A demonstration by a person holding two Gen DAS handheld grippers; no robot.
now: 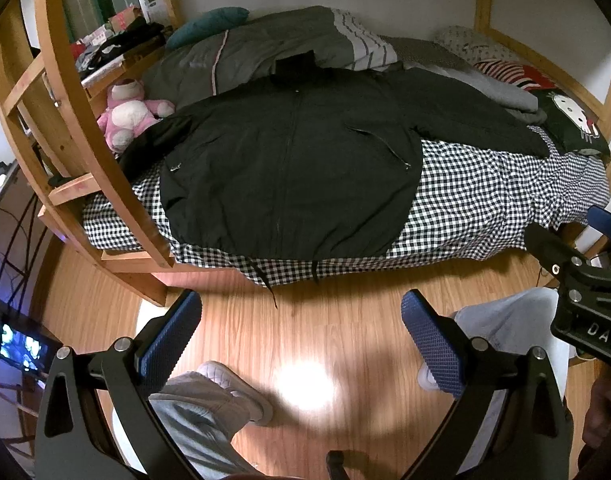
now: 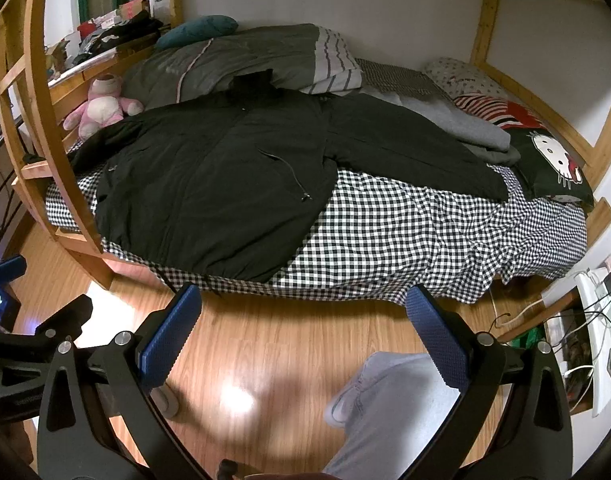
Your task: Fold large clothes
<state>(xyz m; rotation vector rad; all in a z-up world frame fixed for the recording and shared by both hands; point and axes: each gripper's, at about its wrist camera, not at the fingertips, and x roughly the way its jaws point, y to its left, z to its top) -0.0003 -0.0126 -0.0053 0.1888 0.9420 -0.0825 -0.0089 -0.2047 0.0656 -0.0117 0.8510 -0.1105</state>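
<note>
Status: folding has not begun. The jacket lies flat, front up and zipped, on the bed, spread over the checked sheet. Its hem runs along the near edge of the bed, and its collar points toward the far edge, where it reaches the grey duvet. One sleeve extends fully toward the right end of the bed, ending near the cartoon-cat cushion. The other sleeve runs toward the left end, close to the wooden ladder and the pink plush toy; its cuff is hidden behind the ladder rail.

Left hand-held gripper: fingers spread wide apart, nothing between them, held over the floor short of the near edge of the bed. Right hand-held gripper: likewise spread wide and empty, over the floor in front of the near edge. Neither touches the jacket. The person's legs, in grey trousers, stand on the floor before the bed.

Done: the garment appears laid out and smoothed, ready for folding. No crease or fold is visible in body or sleeves.

Remaining, as judged from this layout: every fold. Both sleeves probably need bringing across the body, then the body needs folding down to a compact shape. The drawcords hanging from the hem over the near edge may need tucking in.
</note>
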